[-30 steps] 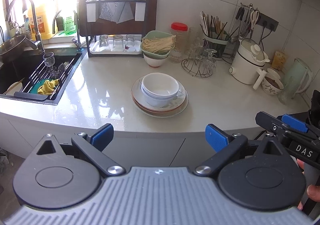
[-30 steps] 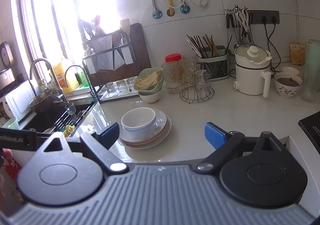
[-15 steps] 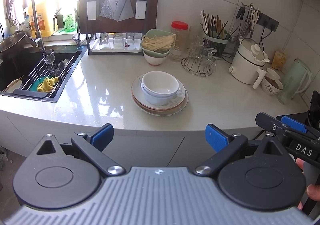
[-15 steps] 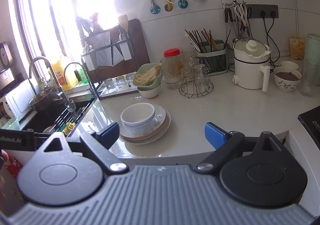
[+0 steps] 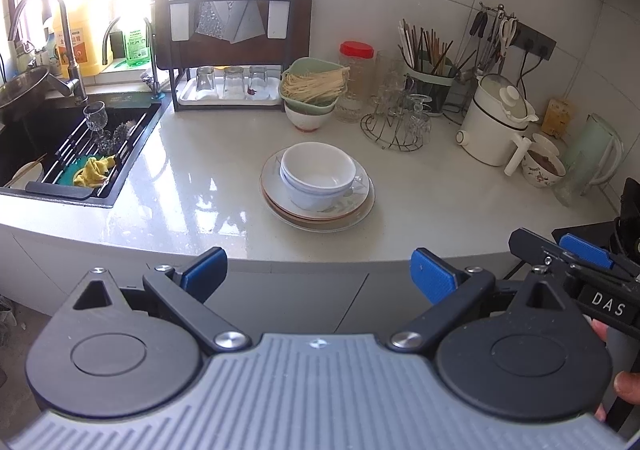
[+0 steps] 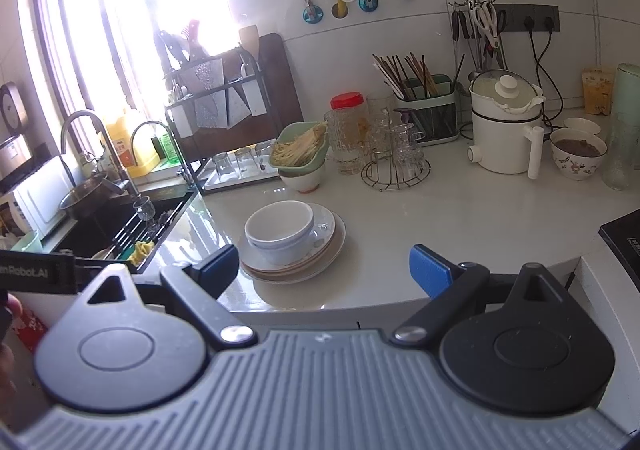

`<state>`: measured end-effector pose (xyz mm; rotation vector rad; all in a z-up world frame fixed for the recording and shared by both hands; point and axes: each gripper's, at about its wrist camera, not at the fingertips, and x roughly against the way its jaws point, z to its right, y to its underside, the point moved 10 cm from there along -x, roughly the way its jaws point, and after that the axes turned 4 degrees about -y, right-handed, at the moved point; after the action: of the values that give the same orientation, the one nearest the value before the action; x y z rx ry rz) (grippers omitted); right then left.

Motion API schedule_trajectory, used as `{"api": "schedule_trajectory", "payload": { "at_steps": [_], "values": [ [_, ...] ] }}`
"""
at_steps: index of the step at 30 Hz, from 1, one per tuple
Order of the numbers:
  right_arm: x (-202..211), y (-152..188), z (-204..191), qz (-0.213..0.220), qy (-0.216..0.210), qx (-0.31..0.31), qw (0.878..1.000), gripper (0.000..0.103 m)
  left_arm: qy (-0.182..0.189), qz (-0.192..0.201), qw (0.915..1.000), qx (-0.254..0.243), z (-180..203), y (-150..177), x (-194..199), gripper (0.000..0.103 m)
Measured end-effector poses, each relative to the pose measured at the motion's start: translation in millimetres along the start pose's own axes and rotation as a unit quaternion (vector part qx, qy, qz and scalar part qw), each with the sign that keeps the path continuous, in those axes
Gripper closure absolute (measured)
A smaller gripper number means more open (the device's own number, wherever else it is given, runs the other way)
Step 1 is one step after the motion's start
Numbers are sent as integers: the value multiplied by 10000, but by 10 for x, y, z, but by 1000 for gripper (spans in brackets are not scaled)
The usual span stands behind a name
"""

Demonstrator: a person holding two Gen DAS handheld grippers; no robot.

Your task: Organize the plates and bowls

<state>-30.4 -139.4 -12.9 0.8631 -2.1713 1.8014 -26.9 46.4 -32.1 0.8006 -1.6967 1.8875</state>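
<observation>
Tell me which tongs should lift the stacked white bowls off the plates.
Left, marginally. The left tongs face the stacked white ceramic bowls almost head-on; the right tongs see them off to their left. Both are open and empty.

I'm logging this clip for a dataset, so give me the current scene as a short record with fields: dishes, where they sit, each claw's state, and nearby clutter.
dishes: two nested white bowls on a stack of plates
location: middle of the white countertop, right of the sink
left claw: open, empty, short of the counter edge
right claw: open, empty, short of the counter edge
behind the stack: green bowl of noodles on a white bowl, red-lidded jar, wire glass rack
right side: white electric pot
</observation>
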Motion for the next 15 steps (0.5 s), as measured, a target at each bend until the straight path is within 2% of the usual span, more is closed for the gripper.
{"api": "schedule_trajectory", "payload": {
  "at_steps": [15],
  "values": [
    [23,-6,-30,88,25,-47,9999,10,-44,22,10000,17,-62,-1,29,3]
  ]
}}
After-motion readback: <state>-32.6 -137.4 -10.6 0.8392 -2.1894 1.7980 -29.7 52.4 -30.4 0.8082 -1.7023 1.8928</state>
